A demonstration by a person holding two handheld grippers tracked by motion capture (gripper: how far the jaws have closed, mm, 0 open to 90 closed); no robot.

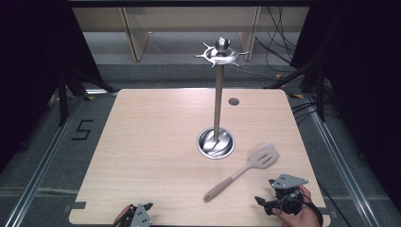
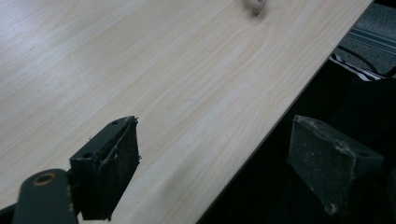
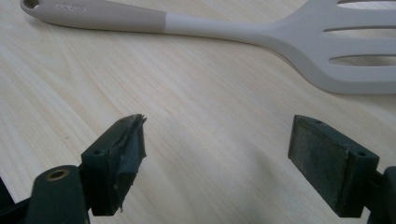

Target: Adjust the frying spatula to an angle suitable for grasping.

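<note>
**Two open grippers at the near edge, spatula lying by the stand**

At the near left edge of the table [image 1: 156,132], the left gripper [image 1: 138,213] sits low in the high view, partly cut off by the frame. In the left gripper view its jaws stand wide apart with nothing between them; the left jaw hangs over the wood and the right jaw over the dark space past the table edge. A small pale object shows at the top of that view, too cropped to identify.

Toward the middle of the table stands a metal stand [image 1: 217,94]: a round dished base, an upright pole, and a hooked crown topped with a ball. All its hooks look bare.

Just right of the base lies the spatula [image 1: 243,171], flat on the wood, its slotted head pointing to the far right and its handle running back toward the near edge. It touches neither the stand nor a gripper.

At the near right corner, a hand [image 1: 299,215] holds the right gripper [image 1: 265,202]. In the right gripper view [image 3: 217,154] its jaws are wide open and empty, just short of the spatula [image 3: 261,32], which lies crosswise beyond them.
</note>
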